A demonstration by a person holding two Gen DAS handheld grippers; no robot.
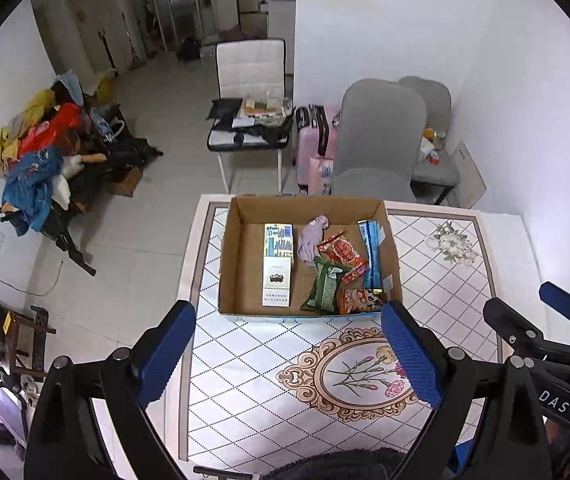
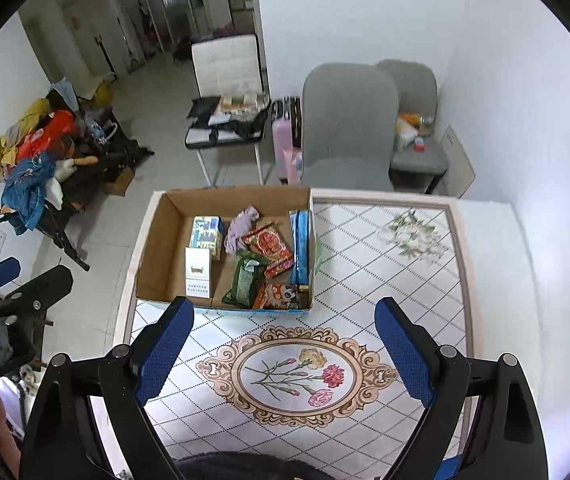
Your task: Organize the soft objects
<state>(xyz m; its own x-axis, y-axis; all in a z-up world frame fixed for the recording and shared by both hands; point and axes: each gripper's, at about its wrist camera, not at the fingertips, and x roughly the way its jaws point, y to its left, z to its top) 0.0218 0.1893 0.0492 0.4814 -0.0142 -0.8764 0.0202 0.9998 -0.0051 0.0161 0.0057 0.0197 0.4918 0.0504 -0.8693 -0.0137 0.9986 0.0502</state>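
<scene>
An open cardboard box [image 1: 231, 256] [image 2: 153, 256] stands on the far left part of the patterned table. Inside lie a lilac cloth [image 1: 311, 238] [image 2: 239, 228], a green snack bag [image 1: 325, 286] [image 2: 245, 278], a red snack bag [image 1: 343, 252] [image 2: 271, 248], an orange snack bag [image 1: 361, 300] [image 2: 281, 296], a blue pack [image 1: 371, 252] [image 2: 301, 244], a blue-white carton [image 1: 279, 238] [image 2: 205, 234] and a white carton [image 1: 277, 284] [image 2: 198, 276]. My left gripper [image 1: 289, 332] and right gripper [image 2: 285, 328] are both open and empty, held above the table in front of the box.
The table [image 1: 445, 280] [image 2: 405, 280] carries a floral tablecloth. Two grey chairs [image 1: 377, 140] [image 2: 349, 120] stand behind it by the white wall. A white chair with items [image 1: 251, 80], a pink suitcase [image 1: 317, 140] and a clothes pile [image 1: 45, 152] lie further off.
</scene>
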